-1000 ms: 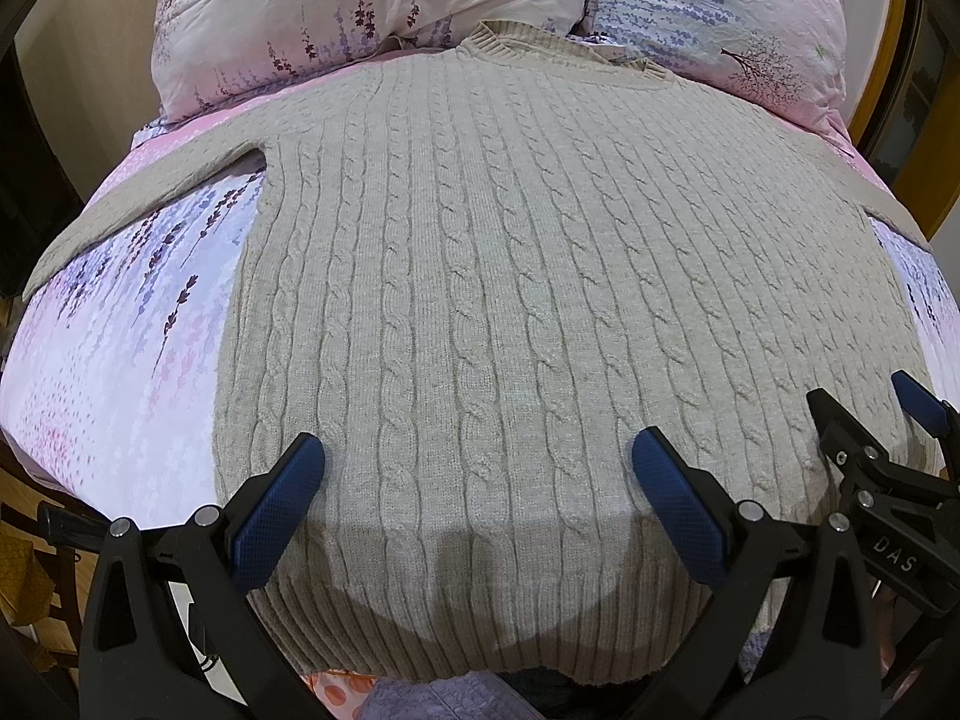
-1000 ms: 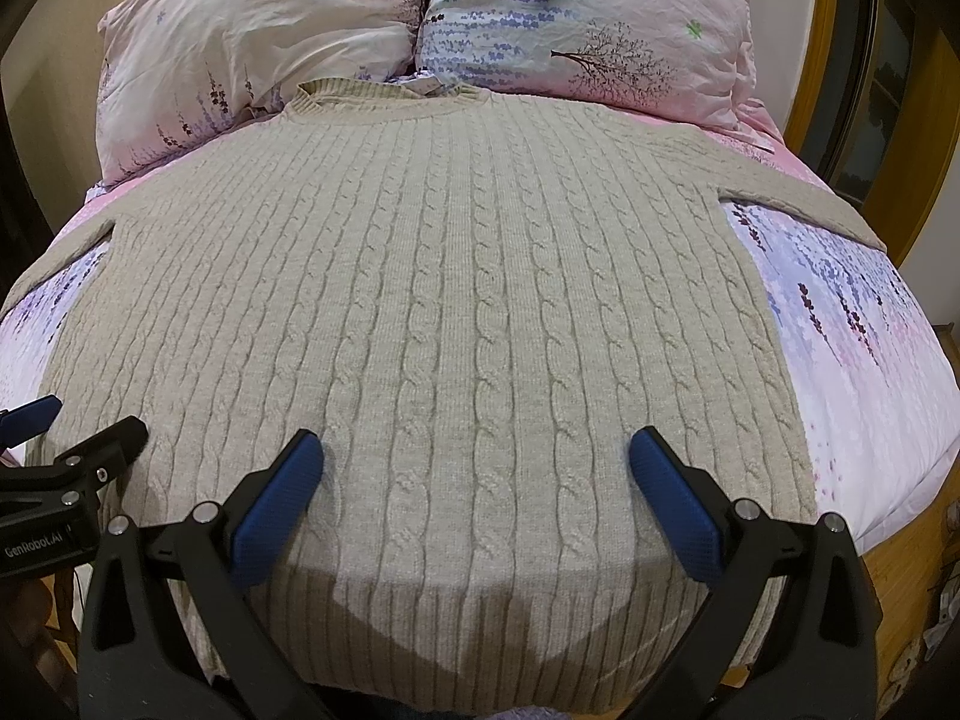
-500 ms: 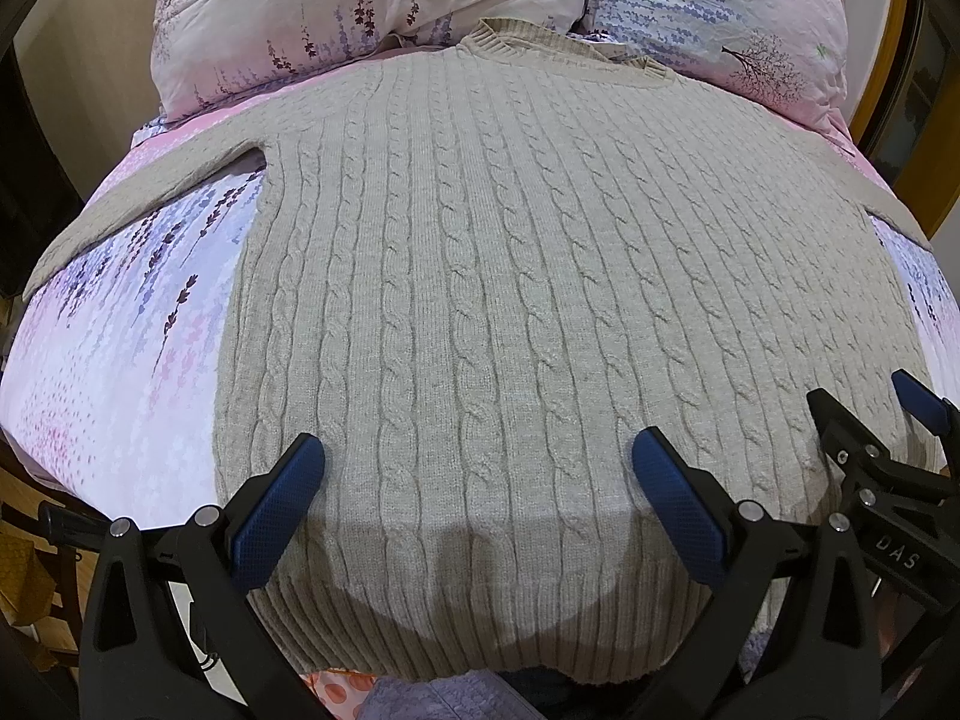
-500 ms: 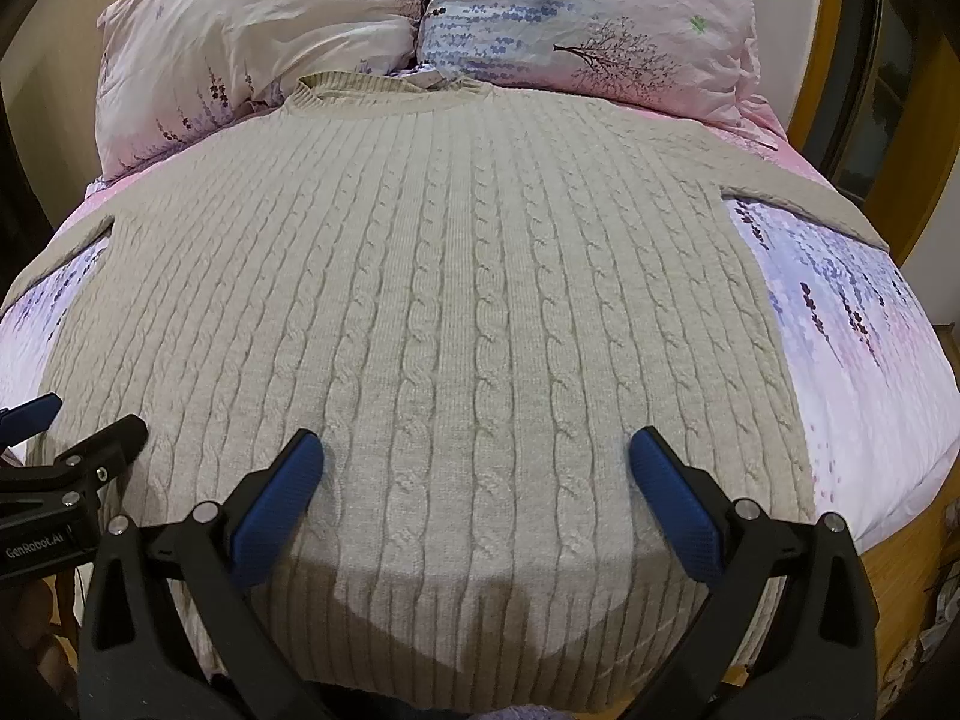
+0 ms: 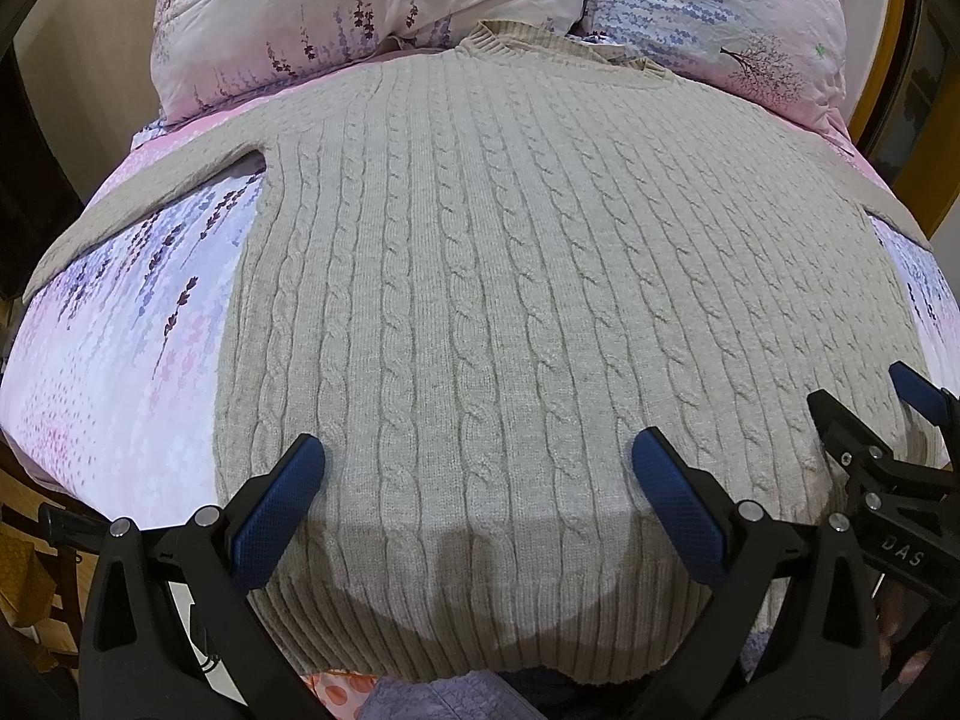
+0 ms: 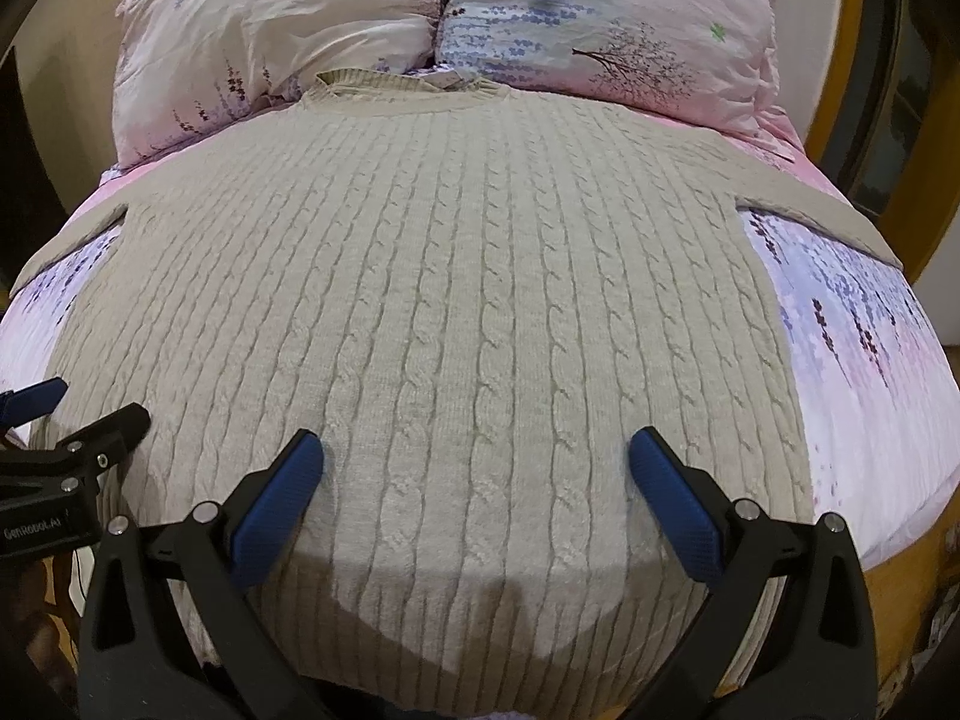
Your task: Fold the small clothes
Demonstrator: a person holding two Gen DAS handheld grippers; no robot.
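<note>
A beige cable-knit sweater is spread flat on a bed covered by a pink and purple flowered sheet. The sweater is laid long-ways from near to far: its ribbed hem is at the near edge of the bed and its collar is pointed to the far end, where it is touched by two flowered pillows. The sleeves are stretched out to the left and to the right, across the long line of the body. The left gripper is held over the near left part of the sweater, and its jaws are spread wide apart with nothing between them but knit below. Whether its blue pads are touching the wool cannot be told. The right gripper is held over the near right part of the sweater, just beside the left one, and its jaws are spread just as wide, with nothing held. Each gripper is seen at the edge of the other camera's view. A yellow wooden frame is seen at the far right of the bed.
</note>
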